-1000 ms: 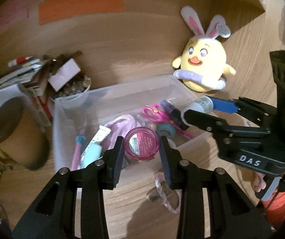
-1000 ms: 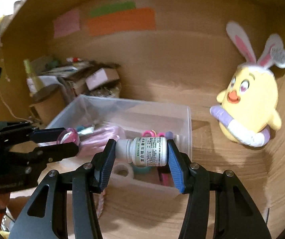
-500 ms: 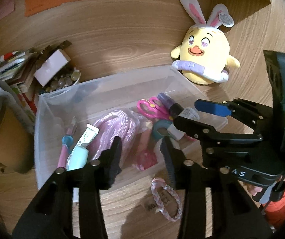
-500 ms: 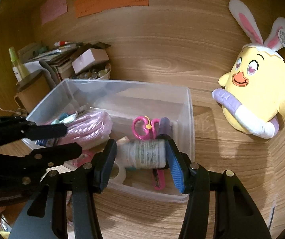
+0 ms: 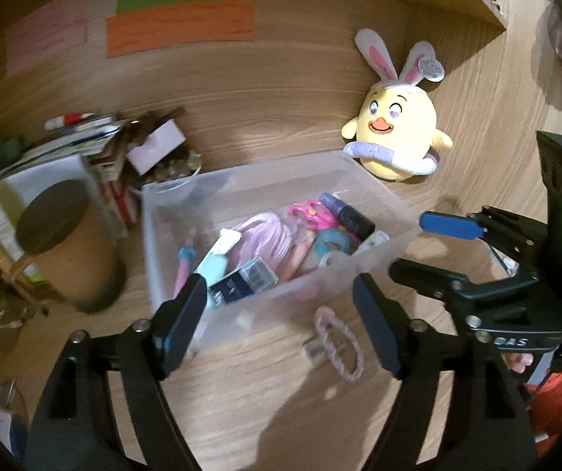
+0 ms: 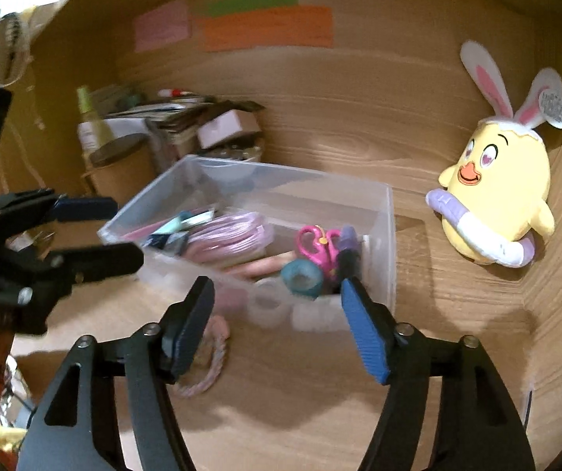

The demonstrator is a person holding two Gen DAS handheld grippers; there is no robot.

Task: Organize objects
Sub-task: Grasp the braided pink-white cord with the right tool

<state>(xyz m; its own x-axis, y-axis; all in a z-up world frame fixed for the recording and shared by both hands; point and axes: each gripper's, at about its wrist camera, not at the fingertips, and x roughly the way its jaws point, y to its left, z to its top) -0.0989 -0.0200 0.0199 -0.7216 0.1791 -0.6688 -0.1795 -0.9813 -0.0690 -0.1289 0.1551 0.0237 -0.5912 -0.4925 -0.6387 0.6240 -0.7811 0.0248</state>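
A clear plastic bin [image 5: 363, 180] [image 6: 381, 204] on the wooden desk holds pink rope [image 5: 269, 231], pink scissors [image 6: 316, 241], a teal tape roll [image 6: 300, 276], a white pill bottle [image 5: 373, 240] and other small items. My left gripper [image 5: 279, 314] is open and empty, in front of the bin's near wall. My right gripper [image 6: 277, 314] is open and empty, just short of the bin's near corner. A pink braided bracelet [image 5: 339, 343] [image 6: 210, 369] lies on the desk in front of the bin.
A yellow bunny-eared plush [image 5: 396, 145] [image 6: 496, 200] sits right of the bin by the back wall. A brown cylinder with a dark lid [image 5: 69, 247], stacked boxes and papers [image 5: 96, 149] crowd the left. Coloured notes [image 5: 179, 25] hang on the wall.
The left gripper let the pink round case fall into the bin and the right let go of the white bottle. Both opened wide and drew back from the bin.
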